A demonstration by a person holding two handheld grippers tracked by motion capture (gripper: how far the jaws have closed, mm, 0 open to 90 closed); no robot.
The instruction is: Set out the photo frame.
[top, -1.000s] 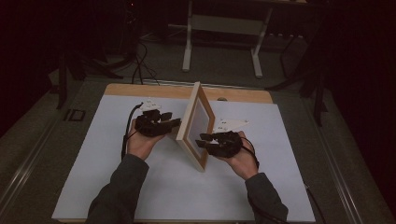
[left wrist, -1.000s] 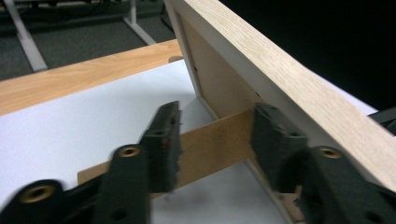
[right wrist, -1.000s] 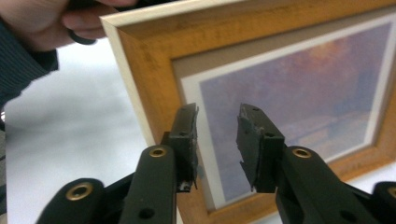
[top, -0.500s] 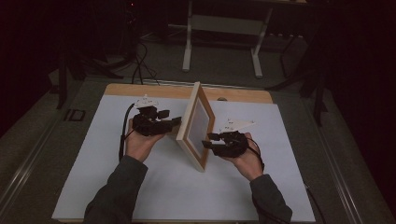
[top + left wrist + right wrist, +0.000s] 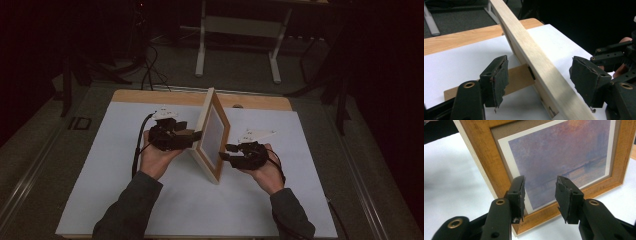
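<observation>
The left gripper (image 5: 194, 136) sits behind the wooden picture frame (image 5: 212, 134); its jaws have just been opening and now stand spread on either side of the frame's edge, pads clear, beside the brown cardboard stand (image 5: 517, 78). The frame stands upright mid-table on the white sheet (image 5: 100, 165). The right gripper (image 5: 223, 152) faces the print, jaws apart, empty.

Dim, dark surroundings; sharp close-ups
</observation>
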